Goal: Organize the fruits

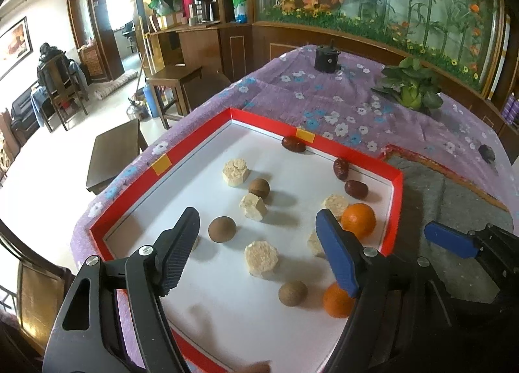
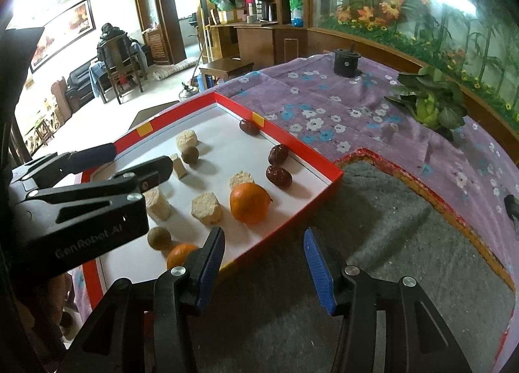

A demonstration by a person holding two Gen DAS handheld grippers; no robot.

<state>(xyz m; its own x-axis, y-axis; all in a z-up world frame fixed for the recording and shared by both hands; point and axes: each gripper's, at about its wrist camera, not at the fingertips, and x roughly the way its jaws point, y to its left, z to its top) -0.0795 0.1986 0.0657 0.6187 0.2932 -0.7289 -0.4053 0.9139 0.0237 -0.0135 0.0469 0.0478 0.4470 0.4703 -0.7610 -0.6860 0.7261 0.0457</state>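
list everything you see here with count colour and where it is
tray: 1, red rim with white floor, on the purple cloth
oranges: 2, orange, right side of the tray, one near the wall, one nearer the camera
red dates: 3, dark red, along the tray's far wall
round brown fruits: 3, brown, spread through the tray's middle
pale chunky pieces: at least 5, cream, scattered in the tray
tablecloth: 1, purple with flowers, over the table
grey mat: 1, grey, right of the tray
potted plant: 1, green, far right on the table
black cylinder: 1, black, far edge of the table
left gripper: open, over the tray
right gripper: open, over the tray's edge and mat
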